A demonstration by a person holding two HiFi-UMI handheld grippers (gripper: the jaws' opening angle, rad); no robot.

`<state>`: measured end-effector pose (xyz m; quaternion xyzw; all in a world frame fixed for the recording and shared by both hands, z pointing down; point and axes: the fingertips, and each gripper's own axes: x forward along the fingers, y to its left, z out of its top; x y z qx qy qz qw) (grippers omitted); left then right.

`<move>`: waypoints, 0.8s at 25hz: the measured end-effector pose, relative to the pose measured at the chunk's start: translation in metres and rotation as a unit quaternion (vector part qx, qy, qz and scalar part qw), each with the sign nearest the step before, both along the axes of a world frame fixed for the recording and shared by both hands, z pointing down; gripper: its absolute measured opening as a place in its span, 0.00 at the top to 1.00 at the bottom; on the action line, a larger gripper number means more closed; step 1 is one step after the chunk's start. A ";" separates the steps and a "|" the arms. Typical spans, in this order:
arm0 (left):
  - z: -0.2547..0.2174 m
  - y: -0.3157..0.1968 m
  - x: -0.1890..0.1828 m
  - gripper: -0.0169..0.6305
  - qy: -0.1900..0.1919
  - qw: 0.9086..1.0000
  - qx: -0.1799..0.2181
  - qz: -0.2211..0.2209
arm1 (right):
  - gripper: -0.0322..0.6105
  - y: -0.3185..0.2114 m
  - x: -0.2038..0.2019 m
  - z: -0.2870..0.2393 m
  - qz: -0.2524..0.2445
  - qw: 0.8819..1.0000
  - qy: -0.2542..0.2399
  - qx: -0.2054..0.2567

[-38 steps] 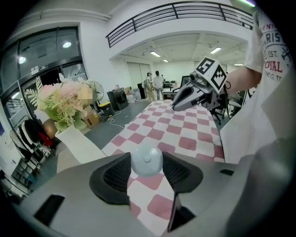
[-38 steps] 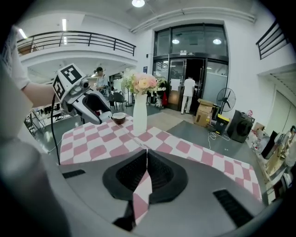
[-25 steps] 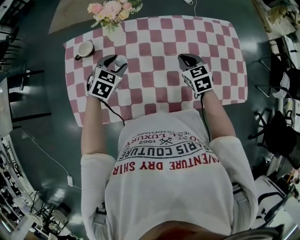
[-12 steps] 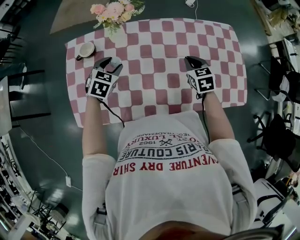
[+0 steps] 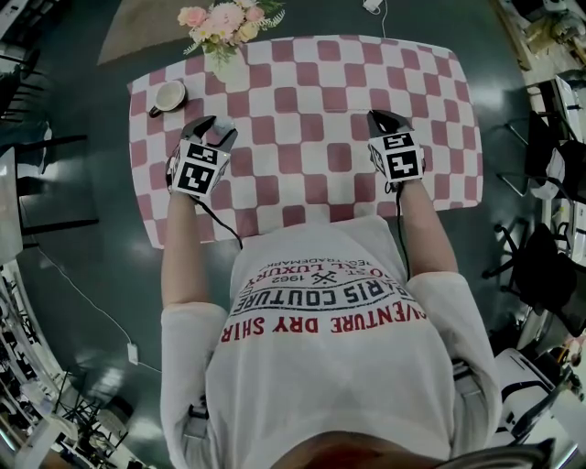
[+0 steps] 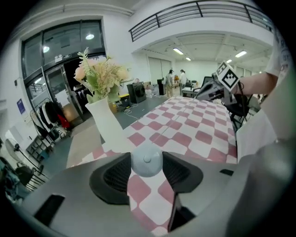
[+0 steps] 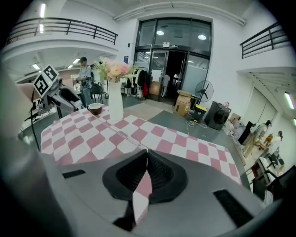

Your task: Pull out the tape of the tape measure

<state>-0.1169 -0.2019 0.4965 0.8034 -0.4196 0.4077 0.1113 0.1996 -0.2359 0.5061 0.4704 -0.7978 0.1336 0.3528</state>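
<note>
A small round pale-grey tape measure [image 6: 146, 160] sits between the pads of my left gripper [image 5: 212, 126], which is shut on its sides above the left part of the red-and-white checked table [image 5: 316, 188]. My right gripper [image 5: 383, 117] hovers over the right part of the table with its jaws pressed together. In the right gripper view a thin pale tape [image 7: 132, 139] runs from the shut tips [image 7: 146, 150] across the cloth toward the left gripper [image 7: 55, 92]. That tape cannot be made out in the head view.
A white vase of pink flowers [image 5: 218, 23] stands at the far left edge of the table, and a cup [image 5: 167, 95] sits just beyond my left gripper. The person's torso is against the near edge. Chairs and clutter line the dark floor around.
The two grippers have drawn apart. The left one went left and slightly nearer with the tape measure, and the right one went right. Both jaws kept their width.
</note>
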 end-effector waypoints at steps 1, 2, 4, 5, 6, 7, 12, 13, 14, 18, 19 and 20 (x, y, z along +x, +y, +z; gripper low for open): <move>0.001 0.001 -0.005 0.62 -0.010 1.000 -0.002 -0.002 | 0.90 -0.001 0.007 0.002 0.009 1.000 0.001 -0.002; 0.002 0.003 -0.009 0.62 -0.010 1.000 -0.005 -0.006 | 0.90 -0.001 0.012 0.002 0.017 1.000 -0.002 -0.005; 0.001 0.003 -0.012 0.62 0.001 1.000 -0.007 -0.014 | 0.90 0.000 0.017 0.002 0.023 1.000 -0.006 -0.007; 0.000 0.002 -0.013 0.62 0.003 1.000 -0.005 -0.018 | 0.90 0.000 0.017 0.002 0.025 1.000 -0.007 -0.006; -0.001 0.001 -0.013 0.62 0.003 1.000 -0.004 -0.021 | 0.90 0.000 0.017 0.002 0.026 1.000 -0.008 -0.005; -0.001 0.001 -0.014 0.62 0.002 1.000 -0.003 -0.024 | 0.90 0.000 0.017 0.002 0.029 1.000 -0.011 -0.005; 0.000 0.002 -0.013 0.62 0.027 0.999 -0.007 -0.025 | 0.90 -0.001 0.025 0.003 0.037 0.999 -0.011 -0.005; 0.002 0.004 -0.013 0.62 0.026 0.999 -0.009 -0.026 | 0.90 -0.001 0.028 0.004 0.040 0.999 -0.006 -0.005; 0.003 0.004 -0.016 0.62 0.019 0.999 -0.010 -0.029 | 0.90 -0.001 0.033 0.005 0.047 0.999 0.001 -0.004; 0.007 0.009 -0.032 0.62 0.011 0.999 -0.015 -0.047 | 0.90 0.000 0.053 0.009 0.069 0.998 0.009 -0.010; 0.007 0.009 -0.034 0.62 0.015 0.999 -0.016 -0.049 | 0.90 0.001 0.053 0.010 0.067 0.998 0.010 -0.012; 0.008 0.010 -0.034 0.62 0.012 0.998 -0.018 -0.051 | 0.90 0.001 0.052 0.011 0.065 0.998 0.014 -0.013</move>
